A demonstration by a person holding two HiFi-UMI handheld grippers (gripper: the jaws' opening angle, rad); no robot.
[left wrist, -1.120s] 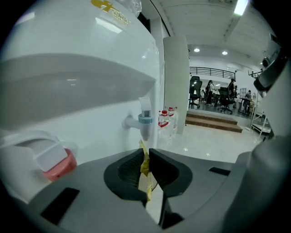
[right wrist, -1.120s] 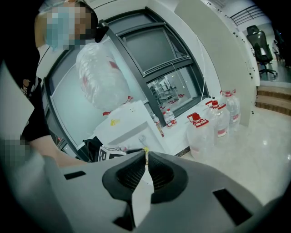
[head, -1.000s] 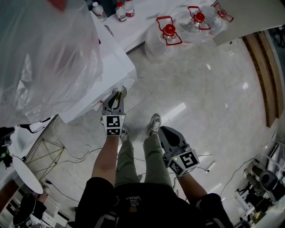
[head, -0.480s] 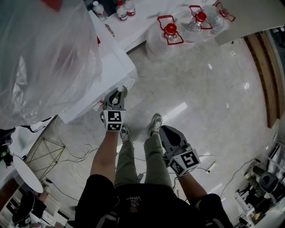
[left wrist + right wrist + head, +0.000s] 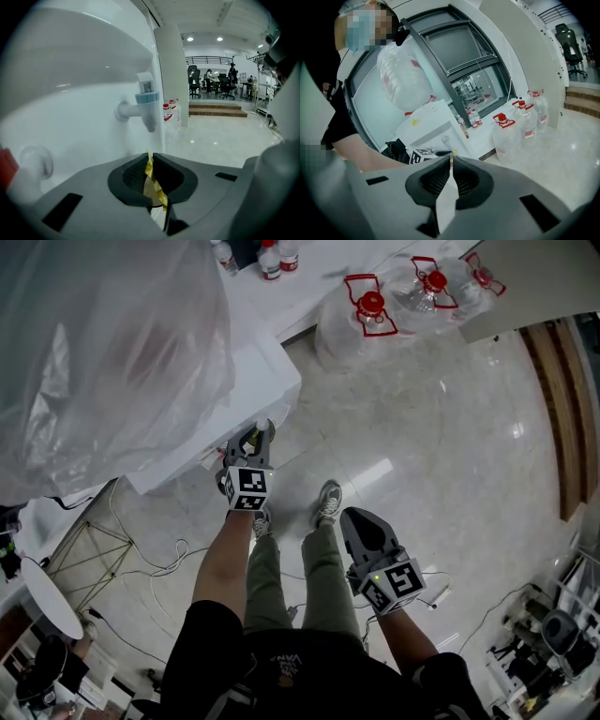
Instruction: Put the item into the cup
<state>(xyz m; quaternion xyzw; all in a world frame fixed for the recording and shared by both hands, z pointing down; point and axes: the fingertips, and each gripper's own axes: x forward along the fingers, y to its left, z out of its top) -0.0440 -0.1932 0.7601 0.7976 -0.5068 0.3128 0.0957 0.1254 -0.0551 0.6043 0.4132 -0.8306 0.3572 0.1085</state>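
Observation:
My left gripper (image 5: 254, 436) is at the front of a white water dispenser (image 5: 258, 381), level with its taps. Its jaws have just been closing, and in the left gripper view it (image 5: 151, 158) is shut on a thin, crinkled yellow packet (image 5: 153, 177). A pale rounded shape shows under the packet; I cannot tell whether it is the cup. A blue tap (image 5: 146, 100) juts out just beyond the jaws, and a red tap (image 5: 5, 165) sits at the far left. My right gripper (image 5: 354, 518) hangs by the person's right leg, and it (image 5: 451, 161) is shut with nothing in it.
A large water bottle wrapped in clear plastic (image 5: 103, 343) tops the dispenser. Big water jugs with red caps (image 5: 372, 317) stand on the shiny tiled floor beyond. Cables (image 5: 155, 554) trail on the floor at the left. The person's shoes (image 5: 325, 502) are below the grippers.
The left gripper has sunk a little and rolled slightly in front of the dispenser. The right gripper has stayed where it was.

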